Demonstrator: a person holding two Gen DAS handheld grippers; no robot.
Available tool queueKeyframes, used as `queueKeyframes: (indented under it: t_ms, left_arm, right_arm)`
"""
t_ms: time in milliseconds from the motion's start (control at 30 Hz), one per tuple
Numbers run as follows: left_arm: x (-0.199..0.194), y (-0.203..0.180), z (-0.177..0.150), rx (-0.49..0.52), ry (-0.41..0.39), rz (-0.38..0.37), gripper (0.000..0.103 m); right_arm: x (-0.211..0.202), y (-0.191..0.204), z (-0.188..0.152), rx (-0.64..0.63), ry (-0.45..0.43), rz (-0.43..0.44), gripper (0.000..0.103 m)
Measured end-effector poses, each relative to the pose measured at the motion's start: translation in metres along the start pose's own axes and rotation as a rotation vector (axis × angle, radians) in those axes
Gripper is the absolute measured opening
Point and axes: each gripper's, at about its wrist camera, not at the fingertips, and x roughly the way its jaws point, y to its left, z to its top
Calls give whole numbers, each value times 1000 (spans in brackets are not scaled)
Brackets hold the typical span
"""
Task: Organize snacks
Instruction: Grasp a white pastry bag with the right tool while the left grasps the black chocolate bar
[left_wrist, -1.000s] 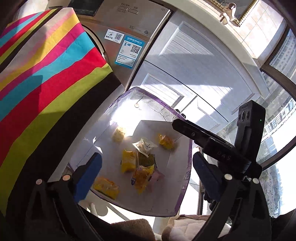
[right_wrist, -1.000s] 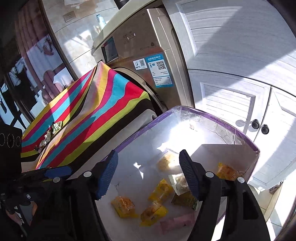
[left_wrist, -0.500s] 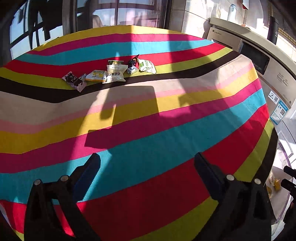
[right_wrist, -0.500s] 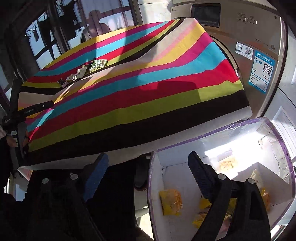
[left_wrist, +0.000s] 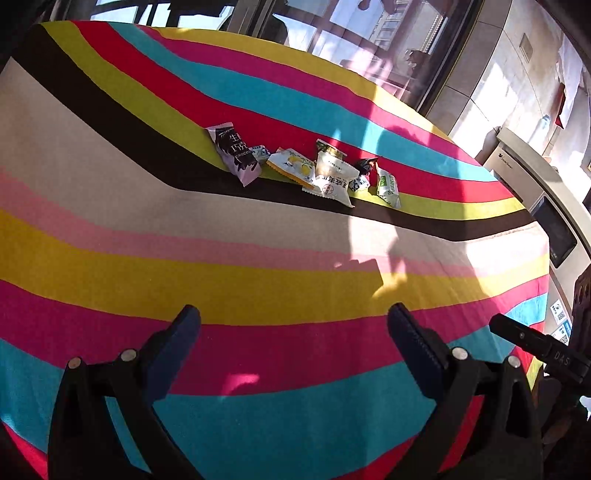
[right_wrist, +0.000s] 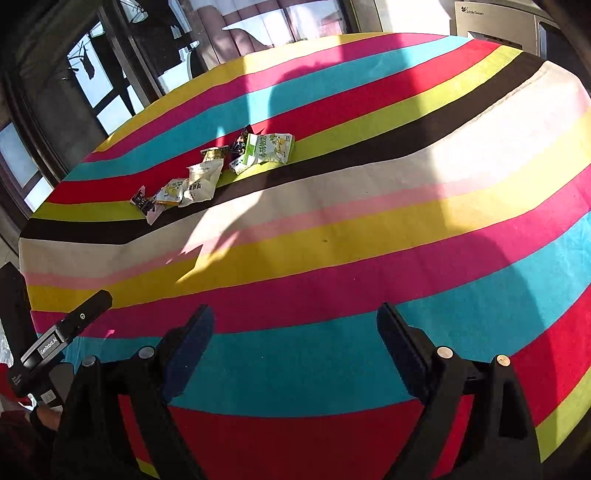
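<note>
Several small snack packets lie in a row on the striped tablecloth (left_wrist: 258, 258), far ahead of both grippers. In the left wrist view a purple chocolate bar (left_wrist: 233, 152) is leftmost, then a lemon packet (left_wrist: 293, 164), a white packet (left_wrist: 334, 177) and a green-white packet (left_wrist: 388, 186). The right wrist view shows the same row: the green-white packet (right_wrist: 267, 147), the white packet (right_wrist: 202, 181) and the chocolate bar (right_wrist: 144, 203). My left gripper (left_wrist: 293, 334) is open and empty above the pink stripe. My right gripper (right_wrist: 295, 332) is open and empty above the cyan stripe.
A washing machine (left_wrist: 532, 184) stands beyond the table's right end. Dark window frames (right_wrist: 92, 74) run behind the table. The other gripper's body shows at the edge of each view: the right one (left_wrist: 543, 350), the left one (right_wrist: 62, 332).
Both grippers swung away from the white box of snacks beside the washer and now face the striped table. The right jaws widened. The snack row looks nearer in both views.
</note>
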Motion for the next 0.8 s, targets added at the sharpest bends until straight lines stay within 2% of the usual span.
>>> queueKeyframes:
  t_ms: [133, 267, 333, 433, 533, 600, 667, 700, 800]
  left_arm:
    - [8, 6, 1, -44, 39, -17, 101]
    - [9, 4, -1, -35, 37, -27, 101]
    - [8, 3, -2, -34, 33, -32, 101]
    - [6, 3, -3, -36, 27, -38, 101]
    - [5, 3, -4, -37, 23, -38, 101]
    - [5, 3, -3, -37, 19, -40, 101]
    - [5, 3, -5, -38, 17, -39, 101]
    - [5, 2, -4, -38, 18, -38, 101]
    - [4, 3, -5, -41, 18, -40, 101]
  right_arm:
    - [58, 25, 46, 9, 25, -30, 87]
    - [100, 69, 74, -18, 64, 64, 87]
    - [121, 90, 87, -42, 80, 67, 87]
    - [146, 103, 112, 22, 75, 59, 86]
    - [167, 115, 127, 38, 84, -1, 88]
    - [177, 133, 127, -38, 82, -59, 89]
    - [185, 156, 121, -174, 89, -143, 91]
    - [187, 165, 119, -232, 89, -167, 84]
    - [176, 172, 113, -311, 77, -107, 45]
